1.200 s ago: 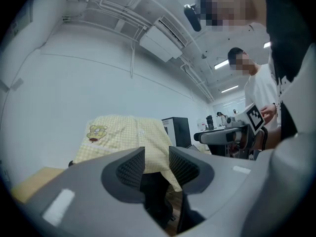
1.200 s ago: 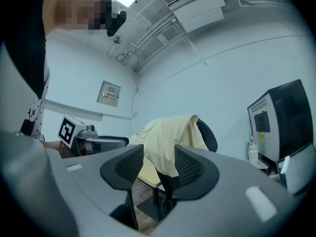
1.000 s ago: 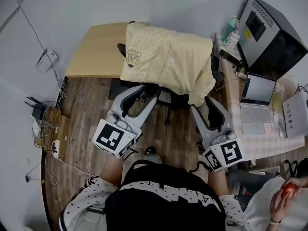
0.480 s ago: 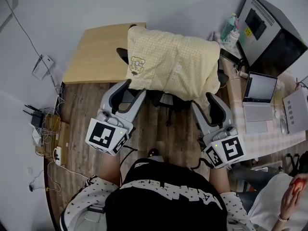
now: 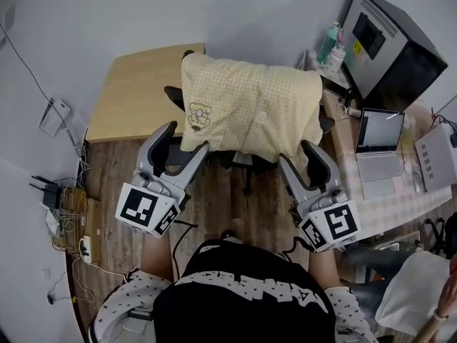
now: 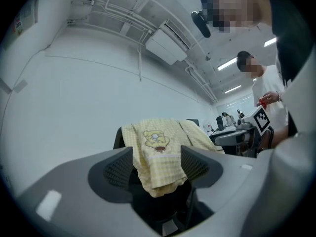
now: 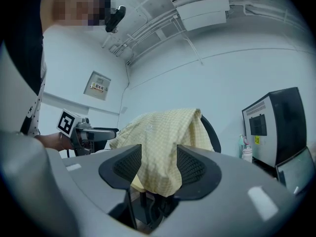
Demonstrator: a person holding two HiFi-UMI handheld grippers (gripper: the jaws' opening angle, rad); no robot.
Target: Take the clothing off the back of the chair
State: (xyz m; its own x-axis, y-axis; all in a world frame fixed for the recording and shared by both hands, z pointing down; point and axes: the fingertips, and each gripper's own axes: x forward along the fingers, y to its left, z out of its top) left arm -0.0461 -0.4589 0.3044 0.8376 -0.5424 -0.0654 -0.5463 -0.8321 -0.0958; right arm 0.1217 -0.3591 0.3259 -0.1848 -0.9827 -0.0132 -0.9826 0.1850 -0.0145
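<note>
A pale yellow checked garment [image 5: 246, 109] with a small bear patch lies draped over the back of a black office chair [image 5: 171, 95]. My left gripper [image 5: 184, 138] is level at the garment's lower left corner. Its jaws have just been opening and stand open. In the left gripper view the hanging corner [image 6: 158, 154] shows between the left gripper's [image 6: 157, 164] pads without being pinched. My right gripper [image 5: 298, 154] is at the lower right corner, its jaws also opened wider. The right-side fold [image 7: 160, 154] hangs loose between the right gripper's [image 7: 159, 169] pads.
A wooden desk [image 5: 139, 84] stands behind the chair at the left. At the right, a table [image 5: 385, 206] carries a laptop [image 5: 378, 145], bottles [image 5: 332, 45] and a black computer case [image 5: 389, 45]. Cables and a router [image 5: 57, 199] lie on the floor at the left. Another person [image 5: 425, 291] sits at bottom right.
Both grippers have drawn back from under the garment, the left one furthest, and their jaws have spread. The right corner that hung low now rests higher on the chair.
</note>
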